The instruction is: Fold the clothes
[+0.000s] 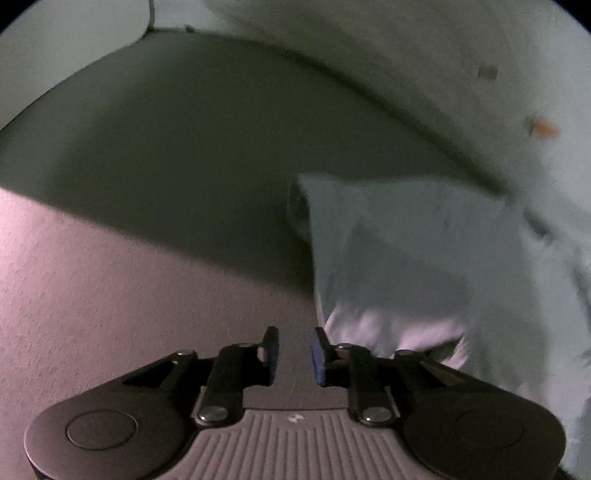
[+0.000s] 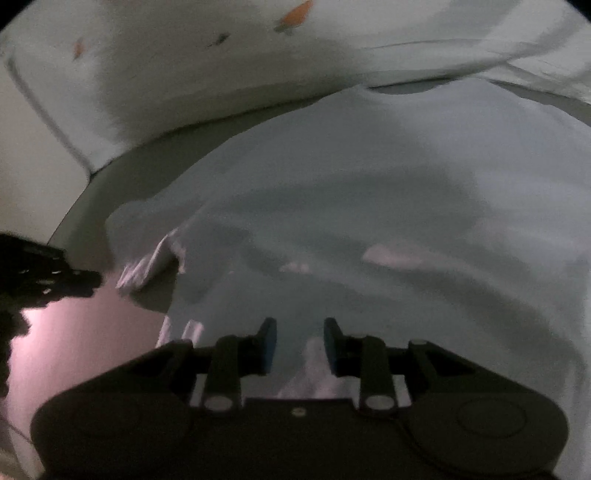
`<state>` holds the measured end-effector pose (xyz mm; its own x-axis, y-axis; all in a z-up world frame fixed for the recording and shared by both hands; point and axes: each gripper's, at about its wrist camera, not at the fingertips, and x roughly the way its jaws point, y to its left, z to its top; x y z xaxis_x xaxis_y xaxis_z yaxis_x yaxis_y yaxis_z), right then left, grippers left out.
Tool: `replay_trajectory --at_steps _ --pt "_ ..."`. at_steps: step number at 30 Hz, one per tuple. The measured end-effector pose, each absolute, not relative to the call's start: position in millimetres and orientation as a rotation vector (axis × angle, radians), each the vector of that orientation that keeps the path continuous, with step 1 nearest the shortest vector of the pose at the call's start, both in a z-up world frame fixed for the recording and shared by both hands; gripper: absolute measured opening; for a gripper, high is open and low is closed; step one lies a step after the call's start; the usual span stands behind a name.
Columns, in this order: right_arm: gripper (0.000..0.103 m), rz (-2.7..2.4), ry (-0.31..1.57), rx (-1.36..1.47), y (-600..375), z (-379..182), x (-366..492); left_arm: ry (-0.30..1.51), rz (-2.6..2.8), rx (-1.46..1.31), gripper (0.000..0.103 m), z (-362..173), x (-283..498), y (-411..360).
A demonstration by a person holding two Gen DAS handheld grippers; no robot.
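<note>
1. Pale blue-grey cloth is your task's thing: the garment [image 2: 369, 192] lies spread over the bed surface [image 1: 92, 277], filling most of the right wrist view and the right side of the left wrist view.
2. Your left gripper [image 1: 294, 354] hangs over bare surface just left of the garment's near edge. Its jaws stand a little apart with nothing between them; the blue pads [image 1: 317, 360] are clear of cloth.
3. Your right gripper [image 2: 300, 345] is over the garment itself. Its jaws stand partly apart, and a pale fold of cloth shows in the gap low between the fingers. You cannot tell from the blurred view whether the pads press on it.
4. The garment's left edge runs upright in the left wrist view, from a squared corner [image 1: 306, 181] down to a rumpled, brightly lit hem just beside your left fingers.
5. In the right wrist view a loose flap [image 2: 155, 266] turns up at the garment's left border, near the left gripper's dark tip [image 2: 74, 280].
6. Open room: the surface left of that edge is bare, half lit pinkish, half in shadow.
7. A white sheet with small orange marks [image 2: 295, 14] rises along the far side, closing off the back.
</note>
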<state>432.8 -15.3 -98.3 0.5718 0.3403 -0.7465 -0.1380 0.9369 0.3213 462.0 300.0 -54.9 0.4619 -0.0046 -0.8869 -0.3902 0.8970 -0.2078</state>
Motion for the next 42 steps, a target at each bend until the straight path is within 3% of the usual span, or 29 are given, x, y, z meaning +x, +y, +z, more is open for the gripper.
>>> replay_trajectory --at_steps 2,7,12,17,19,21,27,32,34,35,36,37,40,42 --pt "0.028 0.251 0.912 0.23 -17 -101 444 1.041 0.239 -0.374 0.042 -51 471 300" --pt "0.027 0.231 0.866 0.135 -7 -104 493 1.041 0.238 -0.236 0.044 -59 505 296" --pt "0.024 0.224 0.84 0.13 -4 -111 556 1.021 0.243 -0.188 0.068 -66 528 308" --pt "0.024 0.225 0.81 0.097 5 -114 584 1.005 0.204 -0.229 0.07 -77 541 313" --pt "0.025 0.219 0.81 0.094 6 -115 585 0.967 0.195 -0.217 0.062 -82 540 307" --pt "0.025 0.214 0.815 0.112 3 -112 582 0.934 0.164 -0.249 0.014 -83 539 306" --pt "0.026 0.132 0.815 0.213 -25 -98 550 0.853 0.103 -0.277 0.008 -45 541 284" --pt "0.026 0.028 0.773 0.232 -72 -79 497 0.765 -0.185 -0.293 0.008 11 554 203" --pt "0.026 -0.026 0.763 0.253 -91 -69 475 0.782 -0.319 -0.262 0.016 18 559 151" --pt "0.026 -0.058 0.76 0.267 -99 -65 465 0.802 -0.374 -0.239 0.032 15 560 125" --pt "0.026 -0.089 0.761 0.279 -108 -62 456 0.823 -0.414 -0.224 0.057 9 561 100" --pt "0.026 -0.12 0.767 0.286 -116 -61 448 0.845 -0.434 -0.229 0.068 4 559 86" --pt "0.027 -0.192 0.775 0.311 -138 -57 422 0.914 -0.473 -0.271 0.071 -4 546 64" --pt "0.032 -0.196 0.763 0.329 -146 -54 407 0.908 -0.502 -0.282 0.082 0 526 66"
